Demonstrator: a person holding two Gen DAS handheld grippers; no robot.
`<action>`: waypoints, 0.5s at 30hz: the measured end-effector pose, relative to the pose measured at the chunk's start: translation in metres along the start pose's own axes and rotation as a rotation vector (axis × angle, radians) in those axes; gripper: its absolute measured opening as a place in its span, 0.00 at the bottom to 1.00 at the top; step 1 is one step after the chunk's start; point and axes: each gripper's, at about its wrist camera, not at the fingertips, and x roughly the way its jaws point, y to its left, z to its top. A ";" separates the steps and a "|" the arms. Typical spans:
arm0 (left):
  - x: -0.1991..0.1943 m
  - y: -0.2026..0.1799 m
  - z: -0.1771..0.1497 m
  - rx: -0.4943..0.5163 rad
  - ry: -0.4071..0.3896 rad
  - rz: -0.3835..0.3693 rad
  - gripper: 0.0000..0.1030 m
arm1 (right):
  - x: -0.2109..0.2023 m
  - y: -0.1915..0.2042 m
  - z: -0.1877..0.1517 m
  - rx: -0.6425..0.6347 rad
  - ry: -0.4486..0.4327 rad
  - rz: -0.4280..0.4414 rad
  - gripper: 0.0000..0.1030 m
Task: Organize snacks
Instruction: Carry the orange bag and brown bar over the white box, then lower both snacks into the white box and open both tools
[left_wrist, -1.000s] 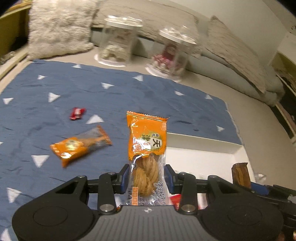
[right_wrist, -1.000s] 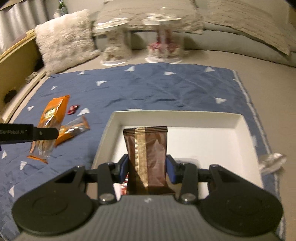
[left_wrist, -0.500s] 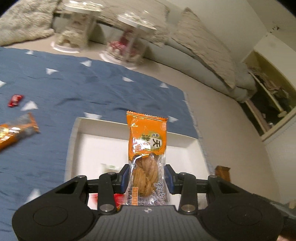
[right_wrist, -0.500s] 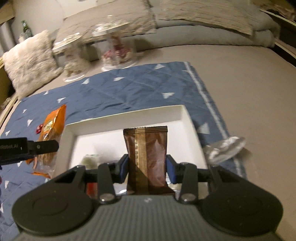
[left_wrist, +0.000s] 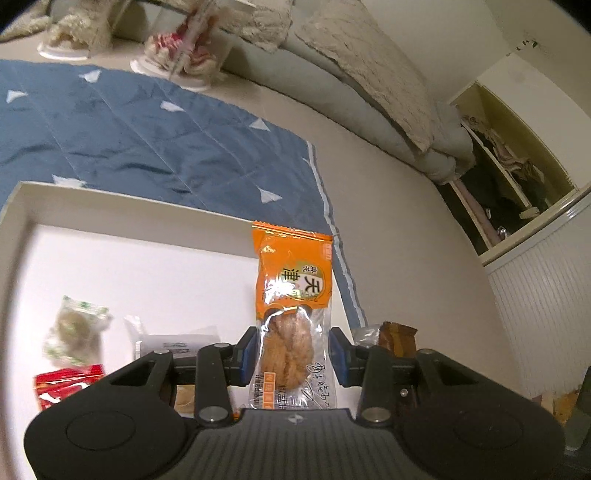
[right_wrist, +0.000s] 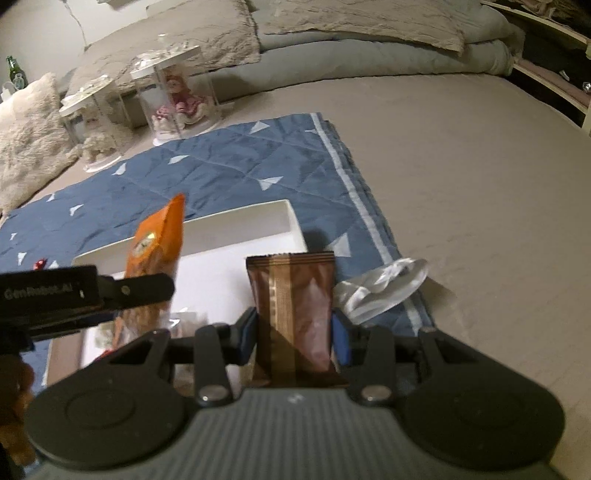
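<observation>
Here the orange plastic packet of twisted fried dough (left_wrist: 291, 306) stands upright, pinched in the left gripper (left_wrist: 291, 356) above the white rectangular tray (left_wrist: 22, 195). At three o'clock, the right gripper (right_wrist: 294, 341) clamps a brown foil snack wrapper (right_wrist: 293, 306) over the tray's right edge.

The left gripper (left_wrist: 293, 354) clamps an orange snack packet (left_wrist: 291, 291) upright. Below it lies the white tray (left_wrist: 147, 258), holding several small snacks.
</observation>
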 end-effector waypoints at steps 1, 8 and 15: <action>0.004 0.003 0.000 -0.008 0.003 -0.009 0.41 | 0.002 -0.001 0.002 0.000 0.001 0.001 0.46; 0.044 0.023 -0.003 -0.104 0.048 -0.034 0.41 | 0.020 0.001 0.012 -0.008 0.004 -0.012 0.46; 0.061 0.034 0.002 -0.135 0.052 -0.046 0.41 | 0.032 0.011 0.018 -0.036 0.003 -0.027 0.46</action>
